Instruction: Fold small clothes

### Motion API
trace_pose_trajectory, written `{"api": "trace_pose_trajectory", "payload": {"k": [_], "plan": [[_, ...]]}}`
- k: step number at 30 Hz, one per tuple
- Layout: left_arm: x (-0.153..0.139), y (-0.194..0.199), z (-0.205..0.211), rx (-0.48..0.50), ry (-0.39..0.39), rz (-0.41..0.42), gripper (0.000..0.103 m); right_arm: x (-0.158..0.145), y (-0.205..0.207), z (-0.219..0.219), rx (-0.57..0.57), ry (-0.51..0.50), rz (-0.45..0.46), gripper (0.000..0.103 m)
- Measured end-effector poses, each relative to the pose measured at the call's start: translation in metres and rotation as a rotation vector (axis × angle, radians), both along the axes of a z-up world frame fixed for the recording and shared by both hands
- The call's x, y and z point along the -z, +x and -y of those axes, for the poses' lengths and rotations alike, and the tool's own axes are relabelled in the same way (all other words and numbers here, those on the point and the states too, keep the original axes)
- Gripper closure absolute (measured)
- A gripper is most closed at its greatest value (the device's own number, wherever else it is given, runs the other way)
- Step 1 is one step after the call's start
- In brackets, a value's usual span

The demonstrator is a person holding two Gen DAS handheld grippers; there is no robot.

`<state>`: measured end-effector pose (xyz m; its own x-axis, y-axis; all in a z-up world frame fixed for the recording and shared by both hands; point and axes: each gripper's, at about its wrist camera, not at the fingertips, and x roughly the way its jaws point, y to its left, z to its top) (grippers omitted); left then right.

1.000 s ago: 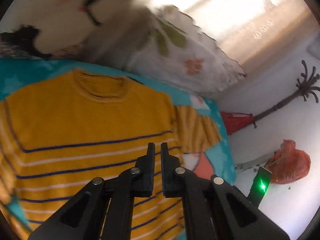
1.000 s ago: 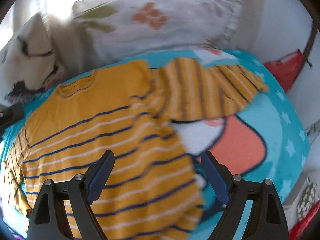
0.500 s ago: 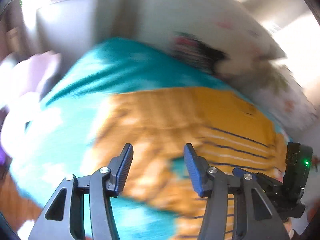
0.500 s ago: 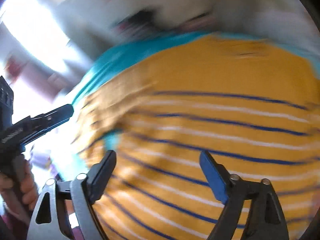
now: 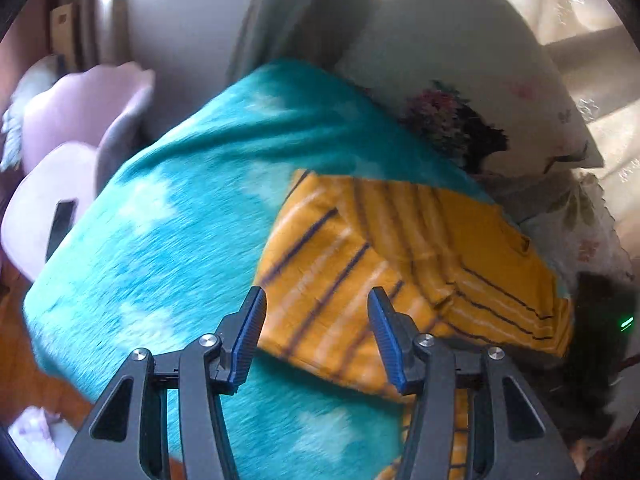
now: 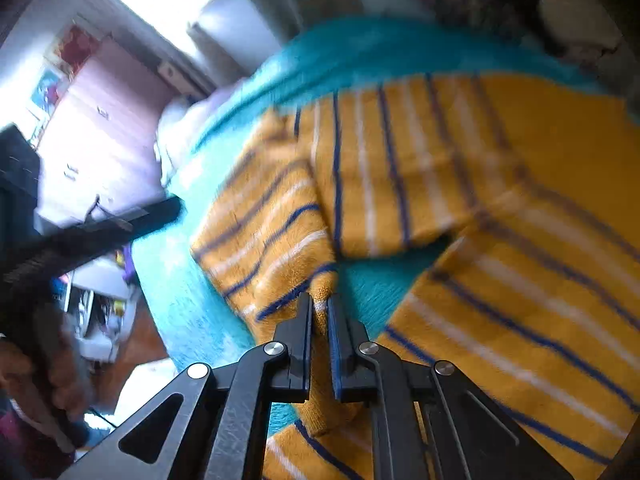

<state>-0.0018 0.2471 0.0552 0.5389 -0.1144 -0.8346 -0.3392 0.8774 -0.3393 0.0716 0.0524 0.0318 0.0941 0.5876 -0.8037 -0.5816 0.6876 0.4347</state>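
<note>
Sweater (image 6: 460, 200) sleeve in right hand-held gripper (image 6: 320, 312)

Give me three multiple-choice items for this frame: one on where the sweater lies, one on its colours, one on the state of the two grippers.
1. Where does the sweater lie?
A. on the teal blanket
B. on a wooden floor
C. in a basket

2. What colours is the sweater?
A. red with black dots
B. mustard yellow with blue and white stripes
C. plain green

3. How are the grippers?
A. both open
B. both shut
C. right gripper shut on the sweater, left gripper open

Answers:
1 A, teal fabric shows around the sweater and through the gap in its folds.
2 B, the stripes are plain in the right wrist view.
3 C, yellow knit is pinched between the right fingers, while the left ones stand wide apart.
</note>
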Motion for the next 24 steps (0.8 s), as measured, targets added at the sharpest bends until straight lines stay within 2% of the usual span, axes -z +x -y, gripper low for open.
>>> {"api": "trace_pose_trajectory", "payload": {"k": [3, 7, 9, 11, 13, 14, 15, 17, 20, 24], "plan": [[-0.008, 0.014, 0.016, 0.053, 0.013, 0.03, 0.052, -0.035, 0.014, 0.051, 0.114, 0.035, 0.067, 0.096], [-0.009, 0.03, 0.036, 0.112, 0.011, 0.035, 0.051, -0.057, 0.039, 0.152, 0.336, -0.066, 0.159, 0.096], [-0.006, 0.039, 0.049, 0.146, 0.011, 0.027, 0.049, -0.051, 0.049, 0.198, 0.447, -0.173, 0.189, 0.095], [-0.001, 0.049, 0.062, 0.18, 0.016, 0.011, 0.048, -0.032, 0.061, 0.239, 0.542, -0.388, 0.233, 0.088], [0.003, 0.057, 0.075, 0.22, 0.026, 0.002, 0.047, -0.015, 0.07, 0.271, 0.635, -0.564, 0.216, 0.083], [0.005, 0.061, 0.082, 0.24, 0.036, -0.002, 0.043, -0.014, 0.069, 0.289, 0.692, -0.547, 0.194, 0.079], [0.008, 0.067, 0.091, 0.261, 0.047, -0.009, 0.042, -0.016, 0.066, 0.304, 0.742, -0.476, 0.168, 0.066], [0.015, 0.076, 0.101, 0.284, 0.049, -0.024, 0.04, -0.022, 0.055, 0.332, 0.824, -0.327, 0.134, 0.055], [0.027, 0.092, 0.114, 0.308, 0.053, -0.052, 0.04, -0.023, 0.047, 0.344, 0.835, -0.271, 0.127, 0.055], [0.036, 0.114, 0.124, 0.325, 0.098, -0.057, 0.039, -0.023, 0.043, 0.324, 0.767, -0.253, 0.144, 0.055]]}}
